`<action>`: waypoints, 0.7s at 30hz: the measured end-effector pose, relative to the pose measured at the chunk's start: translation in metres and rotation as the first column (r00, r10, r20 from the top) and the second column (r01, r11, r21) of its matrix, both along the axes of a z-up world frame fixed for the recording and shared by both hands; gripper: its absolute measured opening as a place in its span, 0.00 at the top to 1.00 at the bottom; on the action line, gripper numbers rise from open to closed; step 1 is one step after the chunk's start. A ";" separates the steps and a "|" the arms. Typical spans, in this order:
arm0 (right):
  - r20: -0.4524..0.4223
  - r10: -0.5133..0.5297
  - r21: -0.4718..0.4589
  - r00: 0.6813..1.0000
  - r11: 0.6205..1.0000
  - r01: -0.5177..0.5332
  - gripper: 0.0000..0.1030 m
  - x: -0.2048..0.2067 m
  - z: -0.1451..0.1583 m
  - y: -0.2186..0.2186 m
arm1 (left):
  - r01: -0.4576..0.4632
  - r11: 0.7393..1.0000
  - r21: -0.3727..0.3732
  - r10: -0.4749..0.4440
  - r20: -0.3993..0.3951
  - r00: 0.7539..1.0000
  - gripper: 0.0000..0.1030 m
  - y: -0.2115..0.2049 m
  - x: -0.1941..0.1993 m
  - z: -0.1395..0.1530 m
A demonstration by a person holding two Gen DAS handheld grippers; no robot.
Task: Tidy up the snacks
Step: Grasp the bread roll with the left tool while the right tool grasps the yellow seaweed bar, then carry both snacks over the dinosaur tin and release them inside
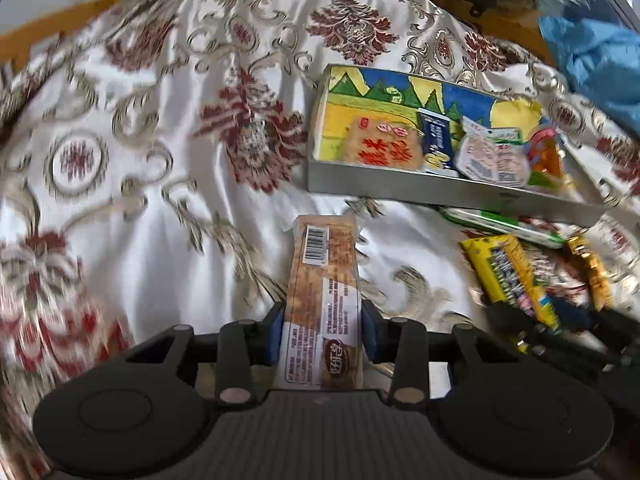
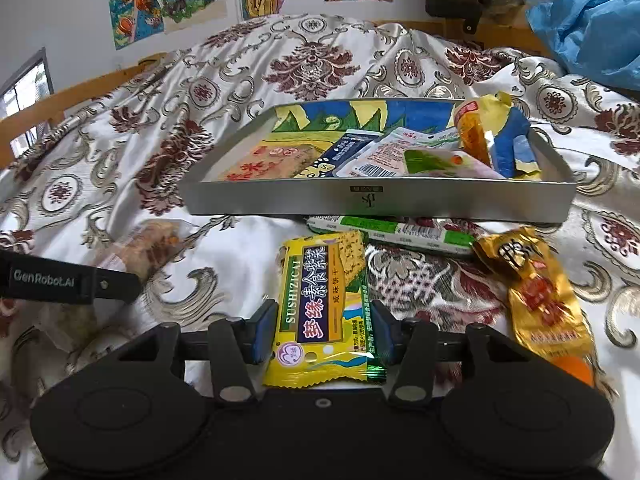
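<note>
A: Left gripper (image 1: pixel 323 330)?
B: Its blue pads are clamping a tan snack bar (image 1: pixel 323 300), barcode end pointing away over the floral cloth (image 1: pixel 120 200).
A: Right gripper (image 2: pixel 323 334)?
B: It's squeezing a yellow cracker packet (image 2: pixel 323 312), just before the grey tray (image 2: pixel 380 200).
A: Others?
B: A green stick (image 2: pixel 400 232) and gold pouch (image 2: pixel 536 292) are lying beside the tray.

Tray (image 2: pixel 376 200) on bedspread (image 2: pixel 120 168), snack packets (image 2: pixel 400 156) inside, sausage stick (image 2: pixel 392 229) before it, cracker packet (image 2: pixel 324 304) nearer, gold packet (image 2: pixel 536 292) right.
</note>
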State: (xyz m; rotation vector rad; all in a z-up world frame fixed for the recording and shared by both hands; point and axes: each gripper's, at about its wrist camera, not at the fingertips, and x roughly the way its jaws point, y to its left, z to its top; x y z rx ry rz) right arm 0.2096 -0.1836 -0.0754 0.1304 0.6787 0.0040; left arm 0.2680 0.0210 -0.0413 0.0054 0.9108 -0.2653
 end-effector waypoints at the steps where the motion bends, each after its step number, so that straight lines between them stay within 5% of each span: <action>1: 0.000 0.001 0.002 1.000 1.000 -0.001 0.50 -0.006 0.002 0.000 | -0.012 1.000 -0.016 0.012 -0.010 1.000 0.60 -0.001 -0.006 0.001; 9: 0.015 0.039 -0.028 0.999 0.999 -0.038 0.50 -0.063 0.016 -0.005 | -0.005 0.999 0.047 0.005 -0.004 1.000 0.61 -0.024 -0.055 0.002; 21: 0.065 0.019 -0.051 0.998 0.999 -0.016 0.50 -0.115 0.044 -0.027 | 0.012 1.000 0.023 -0.012 0.015 1.000 0.61 -0.043 -0.094 0.018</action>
